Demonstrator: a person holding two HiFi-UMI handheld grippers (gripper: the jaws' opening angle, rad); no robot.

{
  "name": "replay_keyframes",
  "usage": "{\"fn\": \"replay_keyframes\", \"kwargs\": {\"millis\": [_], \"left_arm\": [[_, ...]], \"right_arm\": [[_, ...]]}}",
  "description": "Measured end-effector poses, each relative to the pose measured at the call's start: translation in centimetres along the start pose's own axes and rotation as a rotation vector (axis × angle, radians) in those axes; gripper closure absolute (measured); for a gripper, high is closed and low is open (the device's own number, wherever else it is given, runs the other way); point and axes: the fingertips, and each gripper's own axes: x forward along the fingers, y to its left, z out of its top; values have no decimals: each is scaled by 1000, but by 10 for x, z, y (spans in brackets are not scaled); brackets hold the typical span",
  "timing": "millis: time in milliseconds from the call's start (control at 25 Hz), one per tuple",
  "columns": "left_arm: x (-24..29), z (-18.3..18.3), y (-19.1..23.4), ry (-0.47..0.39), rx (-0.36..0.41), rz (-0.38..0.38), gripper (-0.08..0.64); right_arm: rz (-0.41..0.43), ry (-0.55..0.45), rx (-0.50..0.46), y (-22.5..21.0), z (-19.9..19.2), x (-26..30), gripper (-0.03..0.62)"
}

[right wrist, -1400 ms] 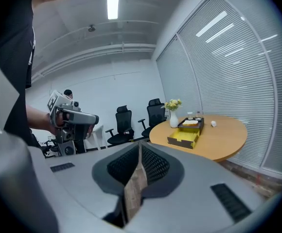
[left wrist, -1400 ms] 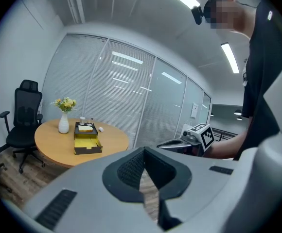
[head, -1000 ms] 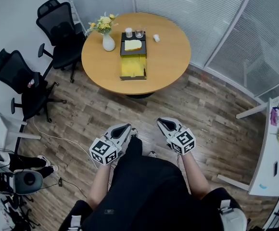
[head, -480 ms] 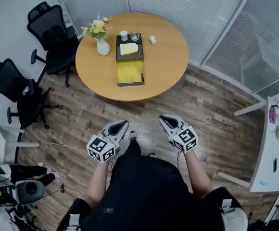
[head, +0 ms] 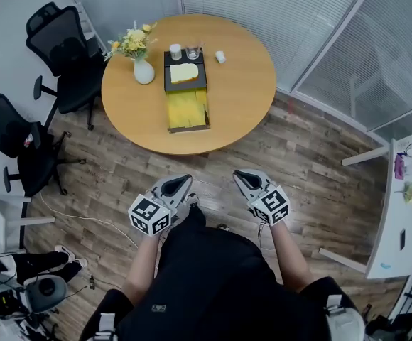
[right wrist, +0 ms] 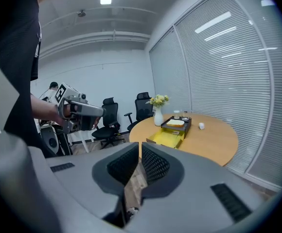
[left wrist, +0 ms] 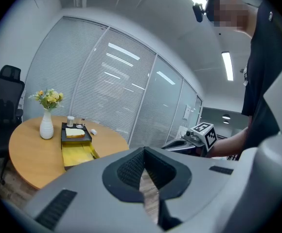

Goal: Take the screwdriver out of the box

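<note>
The screwdriver cannot be made out from this range. The box that should hold it lies open near the middle of the round wooden worktop. Its yellow half faces the person. Its black half lies beyond and carries a pale, flat thing whose kind I cannot tell.

At far left, two black office chairs stand on the wood floor by the wall. On the worktop's left part a white vase with yellow flowers stands just beside the black half of the box. Two small glasses stand at the far end of the box, and a small white thing lies a little to their right.

Nearer the camera, the person stands on the floor, well apart from the worktop, with a gripper in each hand pointed toward it. The left gripper has its jaws together with nothing between them; its own view shows the pads meeting, with floorboards below. The right gripper is level with it and near it. Its jaws are drawn together too, leaving only a thin slit through which the floor shows, and nothing is held. Both grippers are far from the box. At far right, part of a white desk shows.
</note>
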Motion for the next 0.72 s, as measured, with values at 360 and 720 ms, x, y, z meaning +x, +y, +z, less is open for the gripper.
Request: {"fn": "replay_keyframes", "kwargs": {"millis": [360, 720], "left_arm": [[24, 10, 35, 13, -8, -52, 554], [37, 16, 76, 16, -35, -86, 554]], "right_arm": [[-42, 17, 29, -19, 0, 24, 581], [-90, 30, 62, -37, 2, 56, 581]]}}
